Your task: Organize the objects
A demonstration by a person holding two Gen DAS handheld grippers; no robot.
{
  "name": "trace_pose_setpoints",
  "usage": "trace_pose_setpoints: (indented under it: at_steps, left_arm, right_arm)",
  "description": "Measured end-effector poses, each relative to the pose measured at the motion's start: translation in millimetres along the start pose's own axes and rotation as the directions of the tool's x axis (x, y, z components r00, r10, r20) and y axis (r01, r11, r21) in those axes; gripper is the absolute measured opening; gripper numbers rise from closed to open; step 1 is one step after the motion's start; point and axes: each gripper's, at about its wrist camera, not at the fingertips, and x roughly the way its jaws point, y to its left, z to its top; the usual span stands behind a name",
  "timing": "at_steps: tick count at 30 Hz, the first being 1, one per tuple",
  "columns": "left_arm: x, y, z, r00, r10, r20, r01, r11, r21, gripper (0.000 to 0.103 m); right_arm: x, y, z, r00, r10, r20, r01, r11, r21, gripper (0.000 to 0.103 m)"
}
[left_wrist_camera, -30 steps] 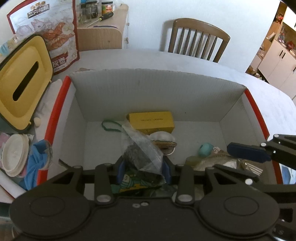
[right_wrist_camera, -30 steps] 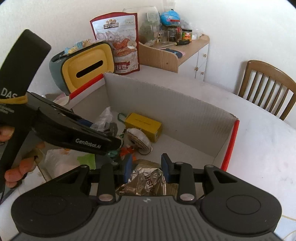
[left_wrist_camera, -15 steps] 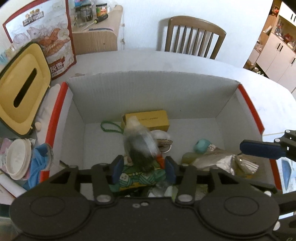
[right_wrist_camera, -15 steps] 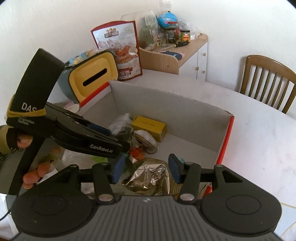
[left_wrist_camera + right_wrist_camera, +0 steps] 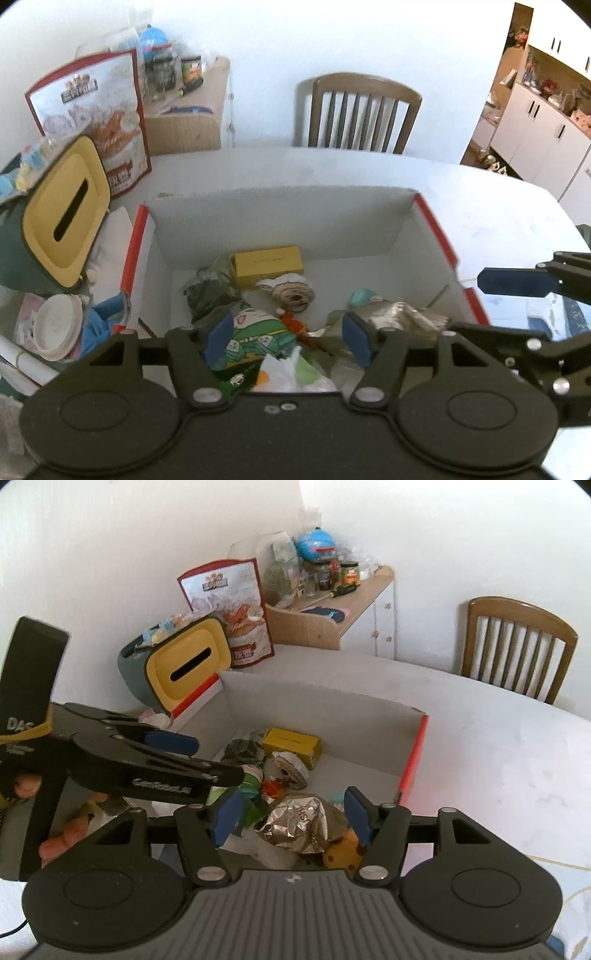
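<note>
Both grippers hung over an open cardboard box (image 5: 280,218) with red flaps, set on a white table (image 5: 480,206). The left gripper (image 5: 286,338) had its blue pads spread wide with nothing between them; below it lay a green cartoon-print pouch (image 5: 258,339) and a white plastic bag (image 5: 291,376). The right gripper (image 5: 291,818) was likewise spread and empty, above a crumpled foil bag (image 5: 299,823) resting on the pile in the box. From the right wrist view the left gripper reached in from the left, a hand (image 5: 26,786) around its handle.

Farther in, a yellow carton (image 5: 267,261) lay against the back wall, with a round white-trimmed item (image 5: 291,291) just in front of it and a dark clear bag (image 5: 207,291) to its left. A teal ball (image 5: 360,297) sat beside the foil bag.

Outside the box, to its left, stood a yellow-faced tissue holder (image 5: 64,210) and a tall snack bag (image 5: 96,114). A wooden chair (image 5: 360,110) stood behind the table.
</note>
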Motion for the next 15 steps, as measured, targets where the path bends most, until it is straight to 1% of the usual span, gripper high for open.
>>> trace_pose_setpoints:
  at_steps: [2, 4, 10, 12, 15]
  left_arm:
    - [-11, -4, -2, 1.0, -0.008, 0.025, 0.008, 1.0, -0.001, 0.075]
    - [-22, -8, -5, 0.999, -0.008, 0.047, 0.008, 1.0, 0.002, 0.076]
    - [-49, -18, -14, 0.996, -0.007, 0.089, 0.006, 1.0, 0.015, 0.079]
    - [-58, -22, -17, 0.994, -0.001, 0.106, -0.001, 1.0, 0.022, 0.084]
    - [-71, -27, -22, 0.991, -0.002, 0.131, -0.002, 1.0, 0.029, 0.086]
  right_arm:
    - [-10, 1, -2, 1.0, -0.003, 0.015, 0.003, 1.0, -0.003, 0.062]
    - [-19, 2, -4, 1.0, -0.007, 0.029, 0.007, 1.0, -0.001, 0.065]
    - [-45, 5, -12, 0.998, -0.002, 0.07, 0.002, 1.0, 0.009, 0.067]
    - [-54, 6, -13, 0.996, 0.0, 0.084, -0.001, 1.0, 0.005, 0.068]
    - [-66, 8, -17, 0.994, 0.0, 0.107, 0.0, 1.0, 0.002, 0.07]
